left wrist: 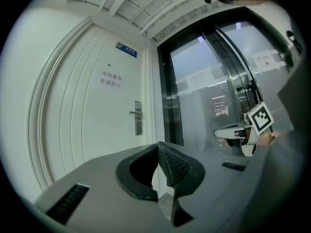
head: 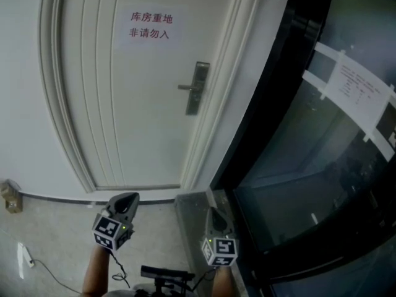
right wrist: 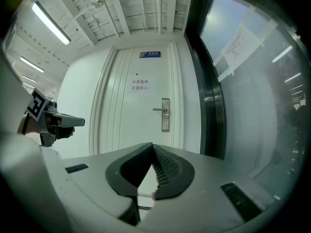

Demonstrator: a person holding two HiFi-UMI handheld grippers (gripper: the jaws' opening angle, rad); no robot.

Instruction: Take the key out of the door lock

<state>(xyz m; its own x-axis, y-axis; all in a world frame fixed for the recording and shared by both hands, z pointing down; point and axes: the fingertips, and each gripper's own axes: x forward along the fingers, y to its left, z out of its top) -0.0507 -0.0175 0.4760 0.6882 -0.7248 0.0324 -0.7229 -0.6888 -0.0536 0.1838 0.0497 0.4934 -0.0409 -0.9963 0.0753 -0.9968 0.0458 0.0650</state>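
A white door (head: 124, 104) stands shut ahead, with a metal lock plate and lever handle (head: 197, 88) near its right edge. The same lock plate (left wrist: 138, 118) (right wrist: 165, 114) shows far off in both gripper views. It is too small to make out a key in it. My left gripper (head: 130, 197) (left wrist: 158, 144) is held low, well short of the door, its jaws closed together with nothing between them. To its right, my right gripper (head: 212, 210) (right wrist: 152, 144) is also shut and empty, pointing towards the door.
A sign with red characters (head: 150, 25) hangs on the door. A dark-framed glass wall (head: 297, 166) runs along the right, with a taped paper sheet (head: 356, 88). On the floor at the left are a small box (head: 10, 197) and a white cable (head: 25, 255).
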